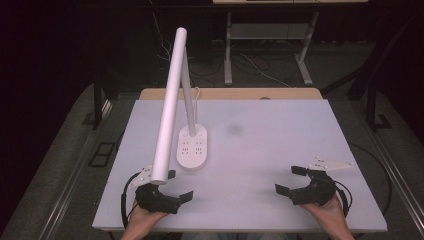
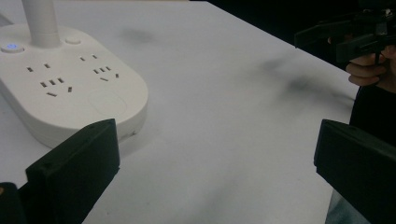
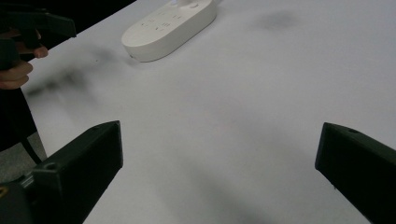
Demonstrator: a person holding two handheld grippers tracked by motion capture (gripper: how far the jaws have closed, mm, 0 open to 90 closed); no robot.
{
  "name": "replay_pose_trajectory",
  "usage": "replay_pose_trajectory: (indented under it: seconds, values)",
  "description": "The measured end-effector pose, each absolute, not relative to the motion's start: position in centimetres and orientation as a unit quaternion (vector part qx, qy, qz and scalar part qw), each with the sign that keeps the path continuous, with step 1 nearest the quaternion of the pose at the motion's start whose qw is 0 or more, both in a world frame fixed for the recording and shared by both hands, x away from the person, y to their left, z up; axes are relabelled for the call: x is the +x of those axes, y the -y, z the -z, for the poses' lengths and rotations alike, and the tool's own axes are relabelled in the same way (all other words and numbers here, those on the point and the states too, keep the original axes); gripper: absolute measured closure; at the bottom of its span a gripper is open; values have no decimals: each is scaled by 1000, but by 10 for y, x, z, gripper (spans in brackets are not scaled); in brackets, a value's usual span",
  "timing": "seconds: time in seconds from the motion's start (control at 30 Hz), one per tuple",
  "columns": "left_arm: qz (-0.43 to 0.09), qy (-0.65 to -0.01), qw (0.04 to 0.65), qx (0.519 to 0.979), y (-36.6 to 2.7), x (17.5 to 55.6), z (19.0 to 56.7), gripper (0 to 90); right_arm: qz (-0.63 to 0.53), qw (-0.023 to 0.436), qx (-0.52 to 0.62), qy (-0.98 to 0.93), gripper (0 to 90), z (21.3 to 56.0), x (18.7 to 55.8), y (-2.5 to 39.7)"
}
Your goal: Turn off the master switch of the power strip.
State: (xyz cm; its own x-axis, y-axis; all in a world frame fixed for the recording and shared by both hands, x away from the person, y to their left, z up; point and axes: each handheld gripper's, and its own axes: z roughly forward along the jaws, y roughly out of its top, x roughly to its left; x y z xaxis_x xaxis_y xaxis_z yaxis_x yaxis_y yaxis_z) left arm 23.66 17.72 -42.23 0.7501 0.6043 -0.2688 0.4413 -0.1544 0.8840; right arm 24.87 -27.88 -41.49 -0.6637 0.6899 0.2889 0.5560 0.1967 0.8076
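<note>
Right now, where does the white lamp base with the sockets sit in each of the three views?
High view: the lamp base sits left of the table's centre, ahead of the left gripper.
Left gripper view: upper left, close above the near jaw.
Right gripper view: top, left of centre, farther off.
Shared landmark: the dark smudge on the table, seen beside the base.

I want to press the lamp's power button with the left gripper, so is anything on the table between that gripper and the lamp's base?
Nothing visible stands between them. The left gripper, fingers apart, sits just in front of the white oval lamp base with sockets, with bare white tabletop between. The lamp's white tubular head hangs overhead.
</note>
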Motion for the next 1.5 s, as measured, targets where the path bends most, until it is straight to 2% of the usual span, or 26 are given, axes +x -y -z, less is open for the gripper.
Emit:
replay_pose_trajectory:
  seconds: [0.6, 1.5]
  values:
    - [-77, -347, 545, 760, -181, 236, 418, 0, -467, 57, 415, -779, 3, 416, 247, 281]
    - [-65, -337, 529, 776, -190, 252, 395, 0, -464, 72, 412, -781, 3, 415, 246, 283]
